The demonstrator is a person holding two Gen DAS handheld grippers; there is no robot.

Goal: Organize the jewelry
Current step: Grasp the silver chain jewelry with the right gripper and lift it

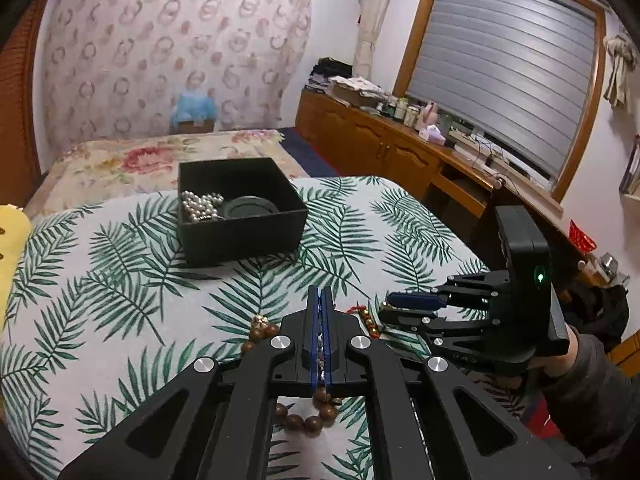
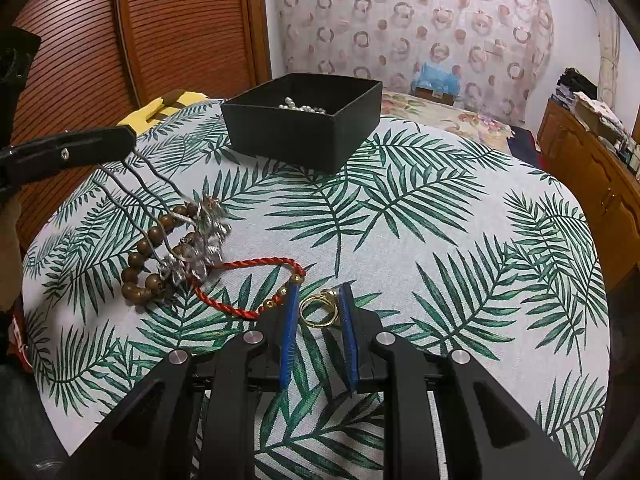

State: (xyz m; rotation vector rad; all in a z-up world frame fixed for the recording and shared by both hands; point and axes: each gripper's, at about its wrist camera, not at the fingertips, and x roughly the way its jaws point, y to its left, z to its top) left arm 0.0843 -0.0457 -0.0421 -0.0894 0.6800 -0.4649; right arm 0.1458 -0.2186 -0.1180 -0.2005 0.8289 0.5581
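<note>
My left gripper [image 1: 320,292] is shut on a silver hair comb [image 2: 196,236]. Its wavy tines run from the jaws down to a crystal ornament resting on a wooden bead bracelet [image 2: 144,264]. In the right wrist view, this gripper [image 2: 128,140] comes in from the left, above the cloth. My right gripper [image 2: 320,292] sits low on the table with a gold ring [image 2: 316,308] between its blue pads, which touch it on both sides. A red cord bracelet [image 2: 240,268] lies just left of it. The black box [image 1: 240,236] at the back holds pearls [image 1: 200,206] and a dark round piece [image 1: 250,208].
The round table [image 2: 440,240] wears a palm-leaf cloth. A yellow object [image 1: 12,240] lies at its left edge. Behind it is a bed with a floral cover [image 1: 160,156]. A wooden cabinet [image 1: 380,148] with clutter runs under the window on the right.
</note>
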